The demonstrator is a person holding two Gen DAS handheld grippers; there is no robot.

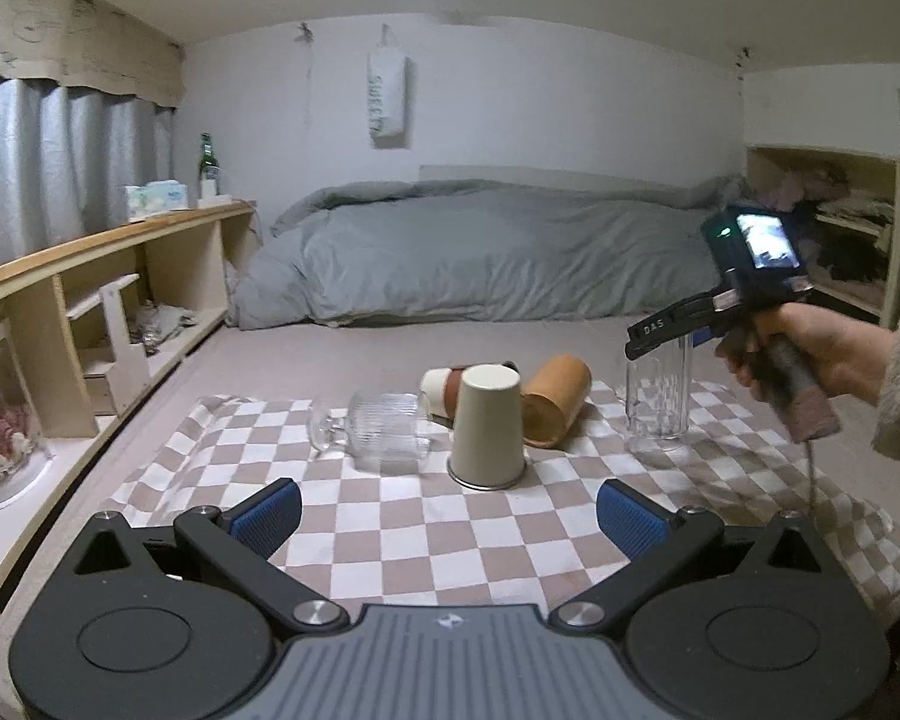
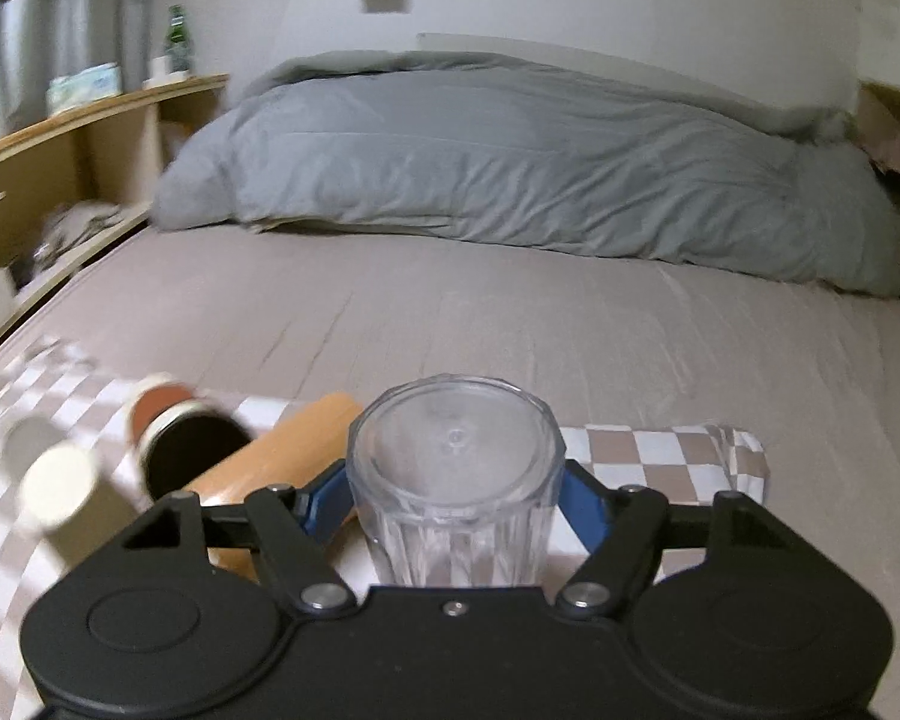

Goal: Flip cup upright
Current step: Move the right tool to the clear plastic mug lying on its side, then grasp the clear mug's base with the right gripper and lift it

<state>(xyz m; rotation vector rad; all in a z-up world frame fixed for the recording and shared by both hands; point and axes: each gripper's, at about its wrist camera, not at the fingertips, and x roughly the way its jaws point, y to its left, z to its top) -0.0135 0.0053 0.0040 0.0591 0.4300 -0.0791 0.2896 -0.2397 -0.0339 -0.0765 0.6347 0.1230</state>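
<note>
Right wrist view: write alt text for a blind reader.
The right tongs close around a clear plastic cup standing on a checkered cloth on a bed. An orange cup lies on its side at left.

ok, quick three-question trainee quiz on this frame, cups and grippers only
1. True or false: the left gripper is open and holds nothing.
2. Which one stands mouth-down on the checkered cloth? A) cream cup B) orange cup C) ribbed glass mug
3. Fill in: the right gripper has its fingers on either side of the clear ____.

Key: 1 true; 2 A; 3 tumbler
</note>
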